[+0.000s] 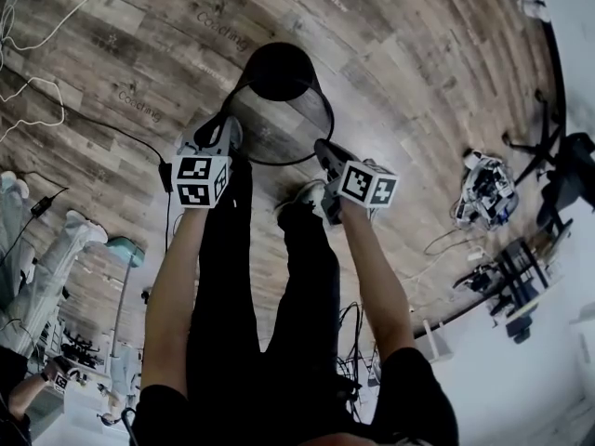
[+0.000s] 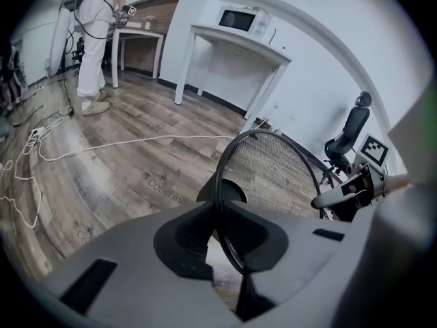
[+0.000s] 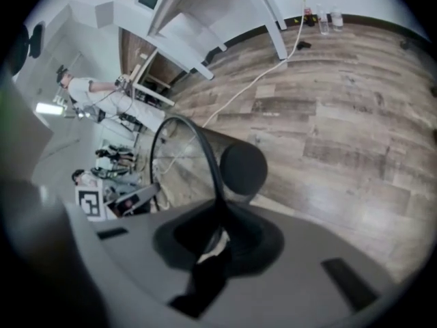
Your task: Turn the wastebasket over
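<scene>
- Wastebasket (image 1: 284,110): black mesh, held in front of the person over the wood floor (image 1: 418,63). It is tilted so that the mouth faces the person and the solid base (image 1: 279,71) points away. Whether the base touches the floor cannot be told.
- Left gripper (image 1: 225,130): jaws pressed together on the wire rim (image 2: 220,176) at the left side of the mouth. In the left gripper view the wire rises straight out from between the pads.
- Right gripper (image 1: 323,152): likewise pinching the rim, at the right side of the mouth. The right gripper view shows the wire passing between the closed jaws.
- Step in hand (judged): the two-point hold is set and the turn itself is to be made, since the mouth does not yet face down.
- Technique: the two grips lie nearly opposite each other across the mouth and so act as an axis. Rolling both wrists by equal amounts swings the base up and over without twisting the rim.
- Caution: the wire is thin and round and may pivot or slip in the pads, so firm pressure is needed until the rim lies flat on the floor.
- Caution: the swing should clear the person's legs (image 1: 311,277), and both sides should land level.
</scene>
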### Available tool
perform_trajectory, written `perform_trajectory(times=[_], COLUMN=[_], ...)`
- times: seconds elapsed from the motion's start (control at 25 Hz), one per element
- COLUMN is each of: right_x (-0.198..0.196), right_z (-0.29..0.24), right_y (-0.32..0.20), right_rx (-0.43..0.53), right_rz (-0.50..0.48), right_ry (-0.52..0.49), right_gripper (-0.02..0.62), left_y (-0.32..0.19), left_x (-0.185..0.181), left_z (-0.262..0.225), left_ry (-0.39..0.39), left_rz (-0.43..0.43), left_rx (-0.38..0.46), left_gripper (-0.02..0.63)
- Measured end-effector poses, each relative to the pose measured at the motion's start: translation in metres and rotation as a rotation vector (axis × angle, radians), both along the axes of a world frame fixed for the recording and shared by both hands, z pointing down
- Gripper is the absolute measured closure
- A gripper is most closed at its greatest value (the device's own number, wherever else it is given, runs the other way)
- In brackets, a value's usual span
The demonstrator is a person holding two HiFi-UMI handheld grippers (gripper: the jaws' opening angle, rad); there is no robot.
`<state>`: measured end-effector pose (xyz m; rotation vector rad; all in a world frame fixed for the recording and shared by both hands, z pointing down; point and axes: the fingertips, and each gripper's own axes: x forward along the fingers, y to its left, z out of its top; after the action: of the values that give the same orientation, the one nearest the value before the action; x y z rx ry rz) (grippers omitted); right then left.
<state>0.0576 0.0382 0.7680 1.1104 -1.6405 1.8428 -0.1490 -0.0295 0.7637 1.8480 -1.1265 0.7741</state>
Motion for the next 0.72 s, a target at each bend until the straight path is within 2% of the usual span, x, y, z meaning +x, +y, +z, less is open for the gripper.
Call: perform_trajectory(times=[0.24, 0.4, 0.56, 0.72], right_x=[0.006, 0.005, -0.006, -0.007], right_z=[0.011, 0.030, 0.061, 0.079], right_y=[-0.036, -0.067, -0.078, -0.088], right_rx=[0.040, 0.078, 0.057, 0.080], right_rz=[-0.023, -0.011, -0.015, -0.011], right_ry=[0.134, 0.218, 0.245, 0.280], right_gripper=[0.540, 0.545, 0.546, 0.546], left_y=[-0.002, -0.005, -0.014, -0.029], left_x=[-0.004, -0.011, -0.024, -0.025], left_z=[0.018, 0.042, 0.068, 0.086], left_ry=[0.003, 0.056, 0.065, 0.049], left_rz=[-0.063, -0.168, -0.215, -0.192], left_rx=[-0.122, -0.196, -0.210, -0.198], left_gripper=[0.528, 0.525, 0.528, 0.528])
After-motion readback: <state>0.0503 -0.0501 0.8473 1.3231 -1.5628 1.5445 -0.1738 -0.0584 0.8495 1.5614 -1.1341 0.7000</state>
